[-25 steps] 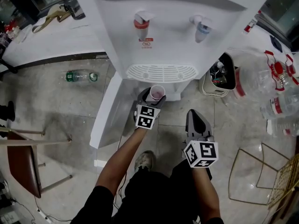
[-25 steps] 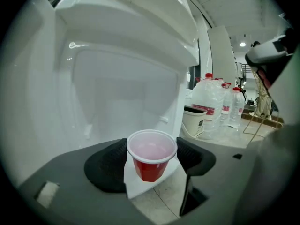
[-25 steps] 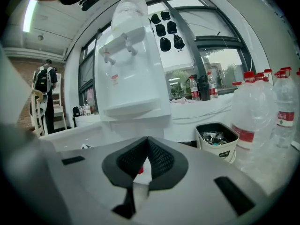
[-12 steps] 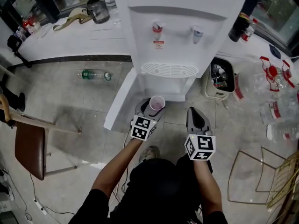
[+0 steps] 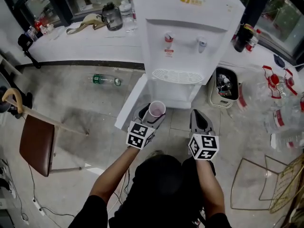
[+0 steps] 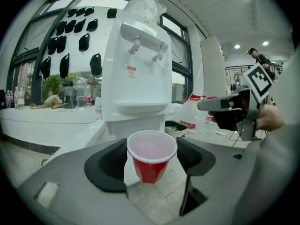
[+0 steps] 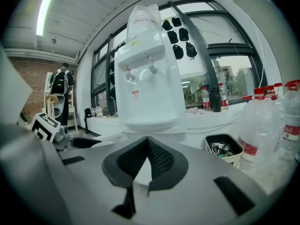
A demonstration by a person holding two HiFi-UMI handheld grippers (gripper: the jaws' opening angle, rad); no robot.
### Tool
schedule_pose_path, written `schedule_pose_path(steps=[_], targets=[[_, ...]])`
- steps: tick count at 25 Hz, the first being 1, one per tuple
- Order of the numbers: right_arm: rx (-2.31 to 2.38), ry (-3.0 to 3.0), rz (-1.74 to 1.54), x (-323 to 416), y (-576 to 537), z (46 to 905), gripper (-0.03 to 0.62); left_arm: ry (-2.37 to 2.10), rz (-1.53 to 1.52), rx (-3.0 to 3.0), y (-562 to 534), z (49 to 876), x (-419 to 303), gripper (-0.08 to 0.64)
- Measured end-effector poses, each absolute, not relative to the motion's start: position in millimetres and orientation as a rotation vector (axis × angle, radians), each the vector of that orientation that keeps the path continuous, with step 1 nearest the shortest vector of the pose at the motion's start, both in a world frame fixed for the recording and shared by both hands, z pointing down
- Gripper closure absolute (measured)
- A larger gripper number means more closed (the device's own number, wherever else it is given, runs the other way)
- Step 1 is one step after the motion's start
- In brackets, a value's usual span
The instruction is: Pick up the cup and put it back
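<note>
A small red cup (image 6: 151,158) with a white rim and pale pink inside stands upright between the black pads of my left gripper (image 6: 152,159), which is shut on it. In the head view the red cup (image 5: 156,110) and left gripper (image 5: 153,112) hang above the floor, in front of the white water dispenser (image 5: 186,42) and below its grille tray (image 5: 177,76). My right gripper (image 5: 199,118) is beside it to the right, shut with nothing between its pads; the right gripper (image 7: 146,150) points at the dispenser (image 7: 145,78).
A small bin with rubbish (image 5: 224,85) stands right of the dispenser, with large water bottles (image 5: 285,103) further right. A green bottle (image 5: 106,80) lies on the floor at left. A brown chair (image 5: 35,144) is at far left, a wire rack (image 5: 263,182) at lower right.
The head view has pulled back from the dispenser, so more of it shows. Both grippers sit farther from the grille tray, the left still holding the cup.
</note>
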State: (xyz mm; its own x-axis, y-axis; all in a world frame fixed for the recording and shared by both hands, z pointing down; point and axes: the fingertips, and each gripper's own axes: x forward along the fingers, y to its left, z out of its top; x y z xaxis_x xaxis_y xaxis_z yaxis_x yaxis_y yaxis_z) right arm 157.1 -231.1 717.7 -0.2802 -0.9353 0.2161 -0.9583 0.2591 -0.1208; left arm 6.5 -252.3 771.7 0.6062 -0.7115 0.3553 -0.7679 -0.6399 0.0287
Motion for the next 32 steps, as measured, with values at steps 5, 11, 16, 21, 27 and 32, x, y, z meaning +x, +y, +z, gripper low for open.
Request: schedule_pose_path(steps=[5,11,16,21,27,32], targets=[[1.826,-2.425,0.323,158.9,-235.1,698.0,0.597,-1.243,0.390,2.700,-252.7,718.3,6.0,0.232],[1.840,-2.434,0.299,163.9,-242.3,675.9,0.597,-1.259,0.313,2.756,-267.2,660.0,14.8,0.232],[1.848,-2.429,0.278,166.2,-248.8,664.8,0.597,-1.279,0.255,2.774,-288.5,627.4,19.8,0.232],[1.827,-2.433,0.258,159.6,-252.5,663.8,0.598,-1.290,0.187,2.769,-313.6,608.8,25.8,0.232],[1.815,-2.437,0.278,150.6,-256.8,673.8,0.598,-1.311,0.197,2.762,-340.2,608.1,30.1,0.232],[1.837,-2.425,0.278,154.3,-270.5,675.9,0.597,-1.339,0.198,2.748,-360.9,611.2,32.3,0.232]])
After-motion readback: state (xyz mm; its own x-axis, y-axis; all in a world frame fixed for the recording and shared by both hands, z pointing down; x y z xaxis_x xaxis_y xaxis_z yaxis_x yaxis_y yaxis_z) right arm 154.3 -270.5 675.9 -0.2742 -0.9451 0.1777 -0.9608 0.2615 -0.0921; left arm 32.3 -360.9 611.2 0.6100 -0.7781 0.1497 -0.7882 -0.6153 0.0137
